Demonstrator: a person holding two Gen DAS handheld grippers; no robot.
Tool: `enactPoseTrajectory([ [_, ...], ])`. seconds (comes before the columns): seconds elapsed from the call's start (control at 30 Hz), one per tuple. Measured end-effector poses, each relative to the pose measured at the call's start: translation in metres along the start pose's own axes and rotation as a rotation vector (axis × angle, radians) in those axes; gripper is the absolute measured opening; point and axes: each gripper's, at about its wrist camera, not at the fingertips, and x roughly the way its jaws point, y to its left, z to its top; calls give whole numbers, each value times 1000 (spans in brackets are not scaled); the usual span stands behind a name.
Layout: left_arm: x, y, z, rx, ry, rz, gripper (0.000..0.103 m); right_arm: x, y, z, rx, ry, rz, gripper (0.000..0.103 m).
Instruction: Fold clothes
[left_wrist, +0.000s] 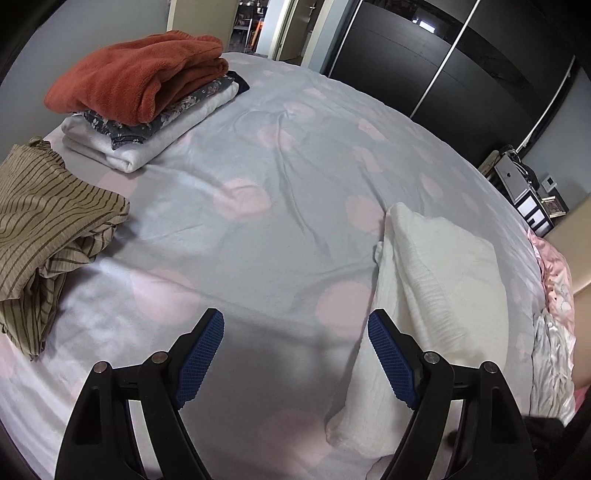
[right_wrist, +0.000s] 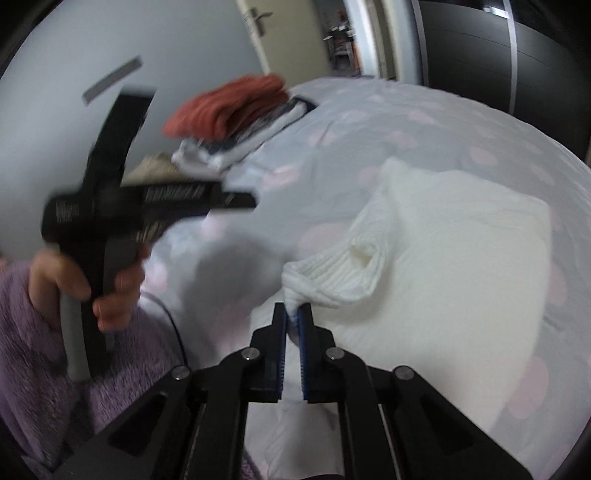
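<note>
Blue ribbed pads of the right tool (right_wrist: 293, 308) sit nearest the lens, pressed together on a bunched edge of the white ribbed knit garment (right_wrist: 443, 266), which rises from the pinch and spreads out across the bed. From the left wrist camera the same white garment (left_wrist: 424, 295) lies along the right side of the bed, beside the right-hand pad of the left tool (left_wrist: 295, 325), whose jaws stand wide apart over bare sheet, holding nothing. In the right wrist view the left tool (right_wrist: 236, 199) shows blurred at the left, gripped by the person's left hand (right_wrist: 92, 284) in a purple fleecy sleeve (right_wrist: 33, 354).

Beneath it all is the grey bedsheet with pale pink dots (left_wrist: 280, 192). At the far left corner stands a folded stack (left_wrist: 147, 110): a rust-orange fleece (left_wrist: 140, 74) on top, a dark floral piece and a white one below. Nearer, at the left edge, a tan striped garment (left_wrist: 40, 221) lies rumpled. A dark wardrobe with sliding doors (left_wrist: 443, 66) stands beyond the bed.
</note>
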Motion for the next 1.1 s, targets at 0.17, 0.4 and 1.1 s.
enactPoseTrajectory([
  [0.17, 6, -2, 0, 3, 26, -40, 81, 39, 16, -14, -11, 97, 60, 2],
  [0.4, 8, -14, -2, 45, 61, -165, 81, 42, 8, -24, 105, 104, 129, 4],
  [1.1, 53, -92, -48, 331, 350, -173, 82, -74, -114, -98, 504, -105, 43, 7],
])
